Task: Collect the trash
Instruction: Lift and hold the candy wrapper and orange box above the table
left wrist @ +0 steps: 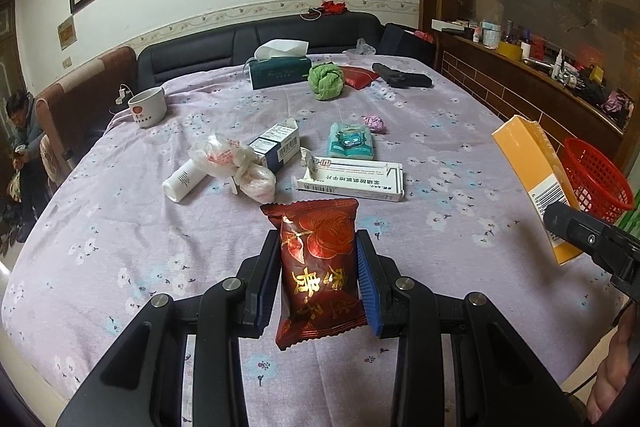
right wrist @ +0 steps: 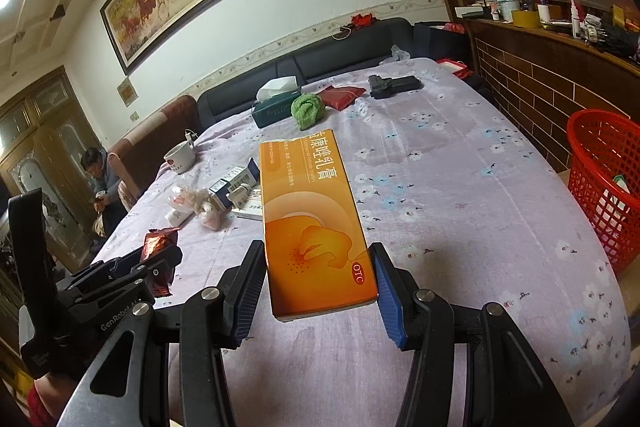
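- Dark red foil snack packet [left wrist: 318, 267] is clamped upright between the blue pads of the left gripper [left wrist: 318, 275], jaws narrowed onto its sides; packet hangs clear of the cloth.
- Orange medicine box [right wrist: 316, 227] is held flat between the pads of the right gripper [right wrist: 320, 281], jaws about half apart and pressing its long edges; the far end of the box juts forward over the table.
- Lilac flowered tablecloth [left wrist: 440, 227] is bare in a wide band directly under and ahead of both grippers; the near rounded table edge curves off at the bottom of each view.
- To the right, past the table edge, stands a red mesh basket [right wrist: 600, 187], some pale item inside; the cloth between the orange box and that edge is open.
- Middle cluster, near one another: white medicine carton [left wrist: 352, 179], teal tissue pack [left wrist: 352, 143], blue-and-white box [left wrist: 276, 145], crumpled plastic bags [left wrist: 236, 163] touching a white bottle [left wrist: 184, 181] lying on its side.
- A small crumpled purple wrapper [left wrist: 374, 123] lies apart, right of the cluster.
- Left, close to the table edge: white mug [left wrist: 148, 107].
- Far end: green tissue box [left wrist: 280, 71], green cloth ball [left wrist: 326, 81], red pouch [left wrist: 360, 77], black object [left wrist: 402, 75].
- Beyond: dark sofa [left wrist: 260, 43]; seated person [left wrist: 24, 131] at far left.
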Available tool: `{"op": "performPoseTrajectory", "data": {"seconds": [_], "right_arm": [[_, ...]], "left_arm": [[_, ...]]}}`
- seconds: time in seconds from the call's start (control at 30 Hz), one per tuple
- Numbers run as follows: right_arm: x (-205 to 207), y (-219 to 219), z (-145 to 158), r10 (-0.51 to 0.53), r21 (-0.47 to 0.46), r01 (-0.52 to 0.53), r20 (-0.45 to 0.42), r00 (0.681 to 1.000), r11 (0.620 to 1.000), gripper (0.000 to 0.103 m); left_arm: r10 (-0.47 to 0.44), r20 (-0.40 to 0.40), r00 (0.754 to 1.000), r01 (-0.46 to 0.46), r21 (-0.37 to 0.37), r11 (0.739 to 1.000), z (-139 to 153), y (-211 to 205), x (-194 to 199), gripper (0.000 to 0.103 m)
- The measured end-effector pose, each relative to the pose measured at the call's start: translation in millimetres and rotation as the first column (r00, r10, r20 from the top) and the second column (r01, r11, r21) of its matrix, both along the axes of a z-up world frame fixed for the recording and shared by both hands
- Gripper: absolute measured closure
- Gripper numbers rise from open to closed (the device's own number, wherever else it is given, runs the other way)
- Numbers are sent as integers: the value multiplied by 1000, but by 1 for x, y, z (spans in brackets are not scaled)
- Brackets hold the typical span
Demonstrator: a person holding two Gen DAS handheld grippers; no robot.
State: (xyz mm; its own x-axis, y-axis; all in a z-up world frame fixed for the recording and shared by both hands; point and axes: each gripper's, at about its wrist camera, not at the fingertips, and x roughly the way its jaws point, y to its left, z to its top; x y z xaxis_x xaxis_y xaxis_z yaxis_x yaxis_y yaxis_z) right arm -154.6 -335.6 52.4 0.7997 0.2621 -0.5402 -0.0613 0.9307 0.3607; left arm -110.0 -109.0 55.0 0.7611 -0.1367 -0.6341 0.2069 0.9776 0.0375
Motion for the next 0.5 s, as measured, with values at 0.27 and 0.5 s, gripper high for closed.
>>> {"op": "performPoseTrajectory", "data": {"seconds": [0.27, 0.5], "right_arm": [[6, 4, -6, 7, 3, -7, -16, 1000, 1000, 47], [4, 5, -8, 18, 8, -18, -17, 1000, 1000, 47]], "left_arm": [[4, -25, 1000, -5, -10, 1000, -7, 3, 7, 68], [4, -19, 1000, -5, -28, 1000, -4, 5, 2, 68]]}}
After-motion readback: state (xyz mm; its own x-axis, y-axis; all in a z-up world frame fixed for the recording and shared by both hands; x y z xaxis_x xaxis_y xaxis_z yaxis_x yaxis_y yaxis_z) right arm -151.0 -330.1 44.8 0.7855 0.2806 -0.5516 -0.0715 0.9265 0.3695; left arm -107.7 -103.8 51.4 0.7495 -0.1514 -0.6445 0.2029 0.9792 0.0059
